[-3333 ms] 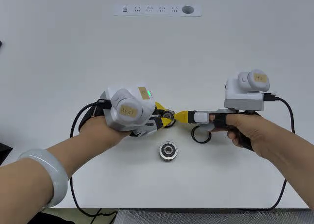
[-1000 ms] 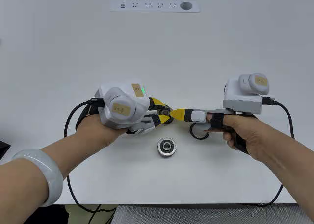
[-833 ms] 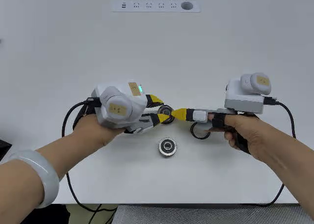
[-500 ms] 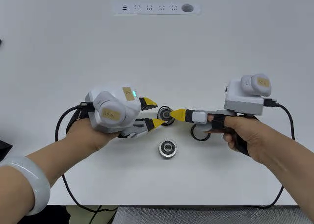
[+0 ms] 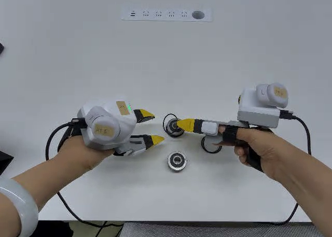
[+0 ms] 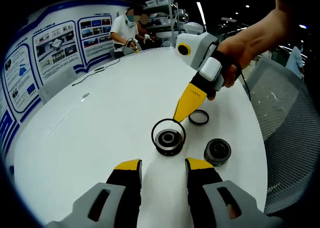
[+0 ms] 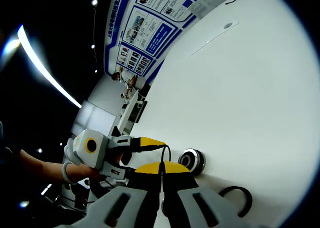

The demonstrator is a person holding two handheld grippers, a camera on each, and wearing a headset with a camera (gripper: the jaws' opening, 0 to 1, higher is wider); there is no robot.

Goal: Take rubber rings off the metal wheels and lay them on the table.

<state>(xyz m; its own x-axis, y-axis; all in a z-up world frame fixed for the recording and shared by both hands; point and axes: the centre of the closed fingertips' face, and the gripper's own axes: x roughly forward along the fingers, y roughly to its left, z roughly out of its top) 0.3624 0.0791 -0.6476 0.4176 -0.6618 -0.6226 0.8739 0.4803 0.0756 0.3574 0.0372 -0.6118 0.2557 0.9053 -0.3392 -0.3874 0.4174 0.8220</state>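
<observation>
Pinching rubber ring (image 6: 152, 134), right tool (image 5: 179, 124) partly hides wheel (image 5: 170, 131)

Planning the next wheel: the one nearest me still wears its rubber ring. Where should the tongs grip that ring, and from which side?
Pinch the rubber ring at its outer edge, probably from above on your near side. The wheel lies flat, hub up, so the rubber shows as a band round the rim, and the other wheel and loose ring lie beyond it.

Left tool (image 6: 162, 164) jaws apart; right tool (image 6: 178, 115) tip grips rubber ring (image 6: 152, 133) above wheel (image 6: 168, 139).
</observation>
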